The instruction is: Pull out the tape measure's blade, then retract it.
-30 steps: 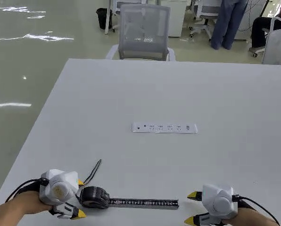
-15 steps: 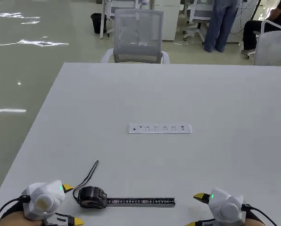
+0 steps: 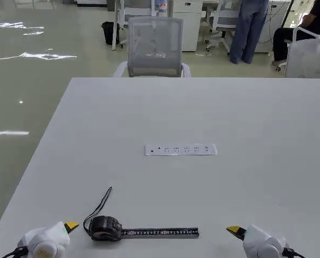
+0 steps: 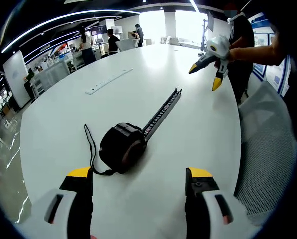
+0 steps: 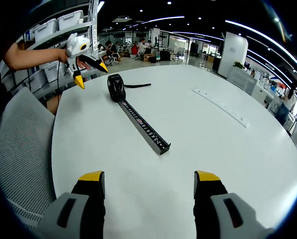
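Since a second ago you have drawn both grippers back off the tape measure [image 3: 105, 227]. Left gripper [image 4: 139, 173] and right gripper [image 5: 149, 175]: two in all, jaws spread, holding nothing. One tape measure lies by the table's [image 3: 203, 107] near edge, blade [image 3: 160, 232] extended flat. One power strip [image 3: 180, 150] lies mid-table.

The left gripper [image 4: 139, 174] has its jaws spread, holding nothing, just short of the black tape measure [image 4: 121, 147] on the white desk [image 4: 64, 114]. The blade [image 4: 162, 110] lies extended (markings up) toward the right gripper [image 4: 203, 78], whose jaws are also spread. A power strip [image 4: 108, 81] lies beyond.
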Demonstrator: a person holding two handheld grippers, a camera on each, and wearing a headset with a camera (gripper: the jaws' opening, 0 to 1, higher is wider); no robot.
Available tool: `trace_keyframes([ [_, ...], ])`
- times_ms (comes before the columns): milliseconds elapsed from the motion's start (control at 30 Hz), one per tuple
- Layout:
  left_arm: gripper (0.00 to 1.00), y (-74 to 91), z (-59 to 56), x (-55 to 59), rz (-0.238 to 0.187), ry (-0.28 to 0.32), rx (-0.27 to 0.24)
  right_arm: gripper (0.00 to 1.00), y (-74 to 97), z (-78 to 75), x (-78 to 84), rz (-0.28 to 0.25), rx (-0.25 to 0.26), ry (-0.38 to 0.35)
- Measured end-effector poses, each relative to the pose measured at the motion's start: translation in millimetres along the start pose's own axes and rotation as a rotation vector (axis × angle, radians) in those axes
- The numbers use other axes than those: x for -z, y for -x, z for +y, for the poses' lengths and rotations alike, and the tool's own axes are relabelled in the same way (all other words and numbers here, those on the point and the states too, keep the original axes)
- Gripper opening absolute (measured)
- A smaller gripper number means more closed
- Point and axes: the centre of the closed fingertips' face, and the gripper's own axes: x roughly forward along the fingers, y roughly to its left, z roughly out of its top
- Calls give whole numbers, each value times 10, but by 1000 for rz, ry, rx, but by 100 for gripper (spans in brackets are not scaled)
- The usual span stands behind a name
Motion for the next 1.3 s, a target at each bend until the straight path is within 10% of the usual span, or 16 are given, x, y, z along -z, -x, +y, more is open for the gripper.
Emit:
trace_keyframes([
  [1300,95,211,-325,-215,-140,202,-228,86,117,319,-167,-87,197,-153],
])
